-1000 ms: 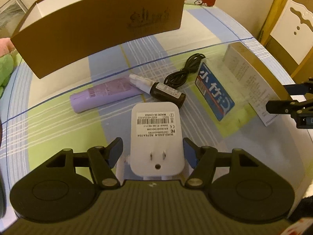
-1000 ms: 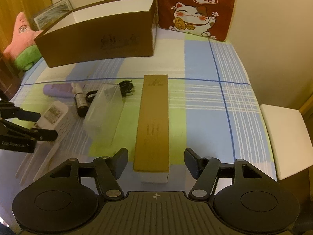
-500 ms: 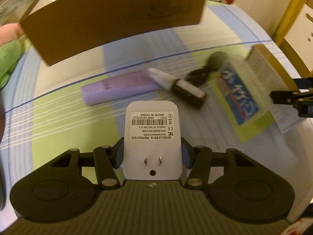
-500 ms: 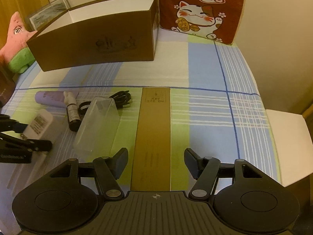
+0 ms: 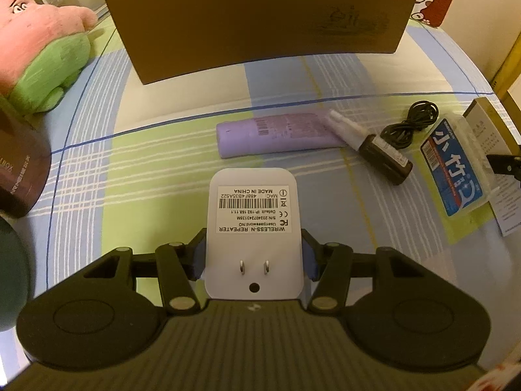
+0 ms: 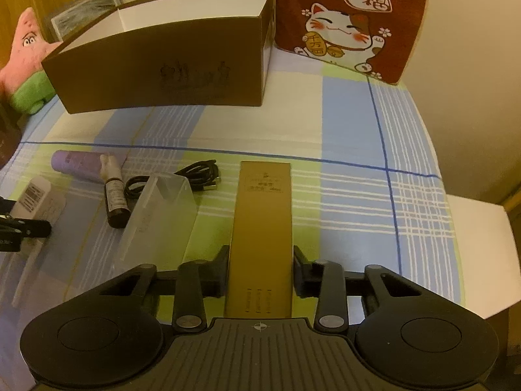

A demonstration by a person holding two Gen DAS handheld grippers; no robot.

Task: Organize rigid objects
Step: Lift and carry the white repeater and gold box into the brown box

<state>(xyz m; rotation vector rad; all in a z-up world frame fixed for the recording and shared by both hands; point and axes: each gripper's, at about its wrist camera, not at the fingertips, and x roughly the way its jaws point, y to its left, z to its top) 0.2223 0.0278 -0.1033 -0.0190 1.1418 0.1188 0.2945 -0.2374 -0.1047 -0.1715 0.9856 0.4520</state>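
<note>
Two hand-held tongs each work at an item on a bench covered in a blue, green and white checked cloth.

The left tongs (image 5: 253, 257) are clamped on a white plug-in adapter (image 5: 252, 228), pads pressed to both its sides, label and prongs facing up, near the middle of the cloth. The right tongs (image 6: 259, 272) are closing around a long tan carton (image 6: 262, 228) that lies lengthwise between the jaws; the left pad touches its side, while a thin gap shows on the right. Between the two items lie a purple tube (image 5: 276, 133), a small dark dropper bottle (image 5: 384, 156), a coiled black cable (image 5: 408, 125) and a clear plastic box (image 6: 156, 218). At the far side stands an open brown cardboard box (image 6: 162, 62), with a pink and green plush toy (image 5: 39, 52) to its left and a red cat-print bag (image 6: 351, 19) to its right.
</note>
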